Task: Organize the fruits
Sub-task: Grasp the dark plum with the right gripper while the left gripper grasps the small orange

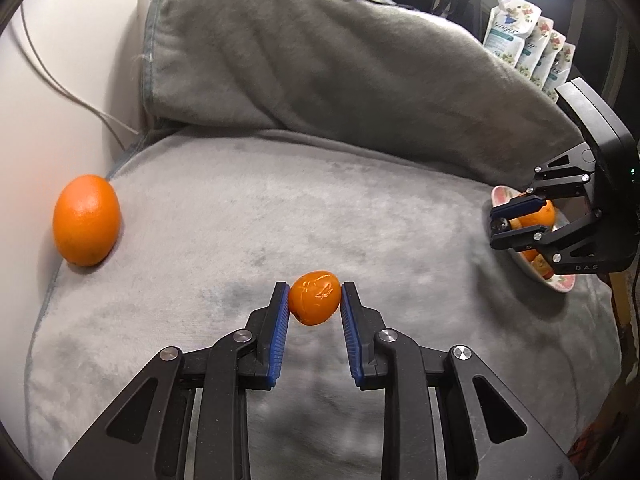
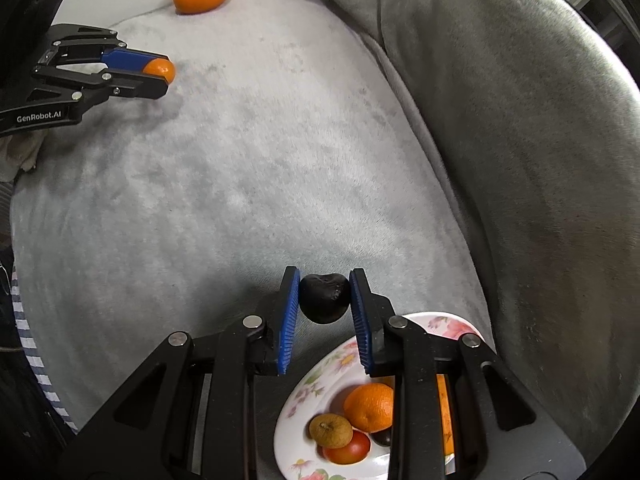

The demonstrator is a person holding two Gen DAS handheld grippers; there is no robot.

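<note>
The left gripper [image 1: 315,300] pinches a small orange fruit [image 1: 314,298] between its blue pads [image 1: 280,332], holding it above the grey plush cushion [image 1: 280,208]. The right gripper [image 2: 325,300] pinches a dark, almost black fruit [image 2: 324,298] between its own blue pads, just beyond the far-left rim of the flowered plate [image 2: 304,396].

The plate sits at the right edge of the cushion, near the grey backrest [image 2: 520,160]. It holds an orange [image 2: 370,406], a brownish round fruit [image 2: 331,431], a red fruit [image 2: 348,450] and 1 small dark fruit [image 2: 384,437], all touching one another.

A large orange [image 1: 86,220] lies alone at the far left edge of the cushion, well apart from both grippers and from the plate. Past the backrest at far right, several white pouches [image 1: 532,48] stand in a row.
</note>
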